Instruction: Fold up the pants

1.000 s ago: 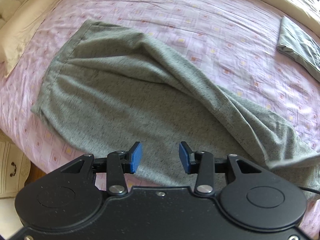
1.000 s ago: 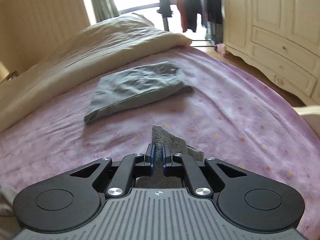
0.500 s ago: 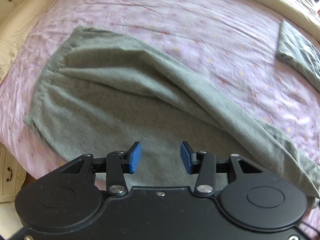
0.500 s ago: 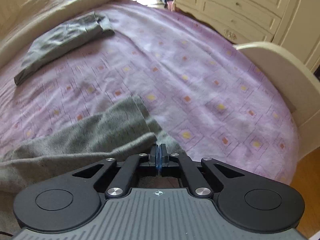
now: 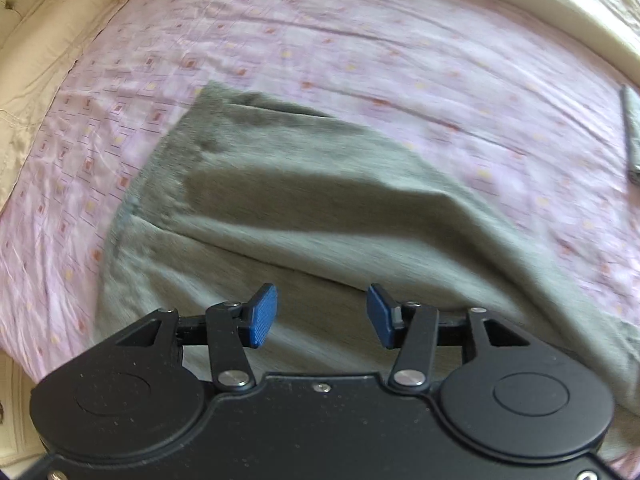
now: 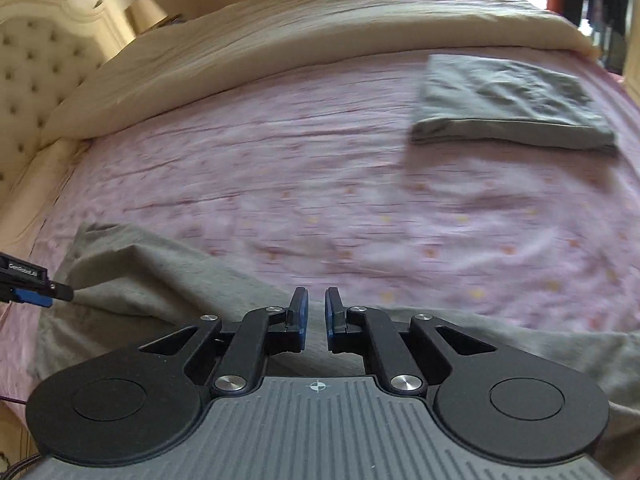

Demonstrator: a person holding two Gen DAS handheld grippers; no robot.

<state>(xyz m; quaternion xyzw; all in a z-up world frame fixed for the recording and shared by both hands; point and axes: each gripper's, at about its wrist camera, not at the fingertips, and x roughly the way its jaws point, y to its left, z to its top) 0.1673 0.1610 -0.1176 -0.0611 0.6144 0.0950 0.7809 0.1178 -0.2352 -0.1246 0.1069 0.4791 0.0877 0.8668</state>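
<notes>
Grey pants [image 5: 320, 216] lie spread on the pink patterned bed sheet [image 5: 360, 40], waistband at the far left, legs running to the right. My left gripper [image 5: 322, 316] is open and empty, hovering over the near edge of the pants. In the right wrist view the pants [image 6: 160, 280] lie along the near edge of the bed. My right gripper [image 6: 316, 312] is slightly open with nothing between its pads, just above the pants leg. The tip of the left gripper [image 6: 36, 294] shows at the left edge of that view.
A folded grey garment [image 6: 508, 104] lies on the sheet at the far right; its edge shows in the left wrist view [image 5: 632, 132]. A cream duvet [image 6: 280, 32] is bunched along the far side. A tufted headboard [image 6: 28, 64] stands at the left.
My right gripper has let go of the pants leg end and opened slightly, swinging left toward the headboard. My left gripper stayed open and moved closer over the pants.
</notes>
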